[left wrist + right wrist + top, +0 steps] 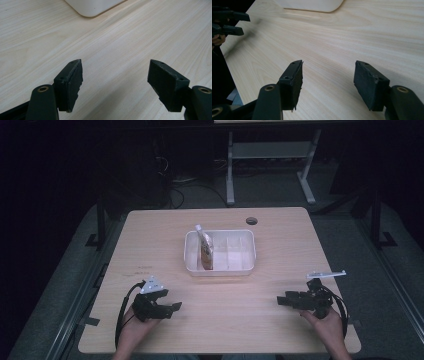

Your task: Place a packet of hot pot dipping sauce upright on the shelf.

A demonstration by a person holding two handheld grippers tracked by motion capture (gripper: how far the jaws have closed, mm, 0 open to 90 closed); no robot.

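Wooden table [280, 245]: pouch [205, 250] in tray [247, 251], beyond both open tongs.

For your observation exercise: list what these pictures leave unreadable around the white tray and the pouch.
- Pouch, high view: print too small to read.
- White tray: cut off by the top edge in the left gripper view and right gripper view; contents unseen there.
- Tray's other compartments, high view: too washed out.

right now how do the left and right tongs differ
In the high view, the left tongs sit near the table's left front and point right; the right tongs sit near the right front and point left. The left carries its grey plate close on top; the right's plate stands higher, seen edge-on. Both are open, hold nothing, and face each other below the white tray.
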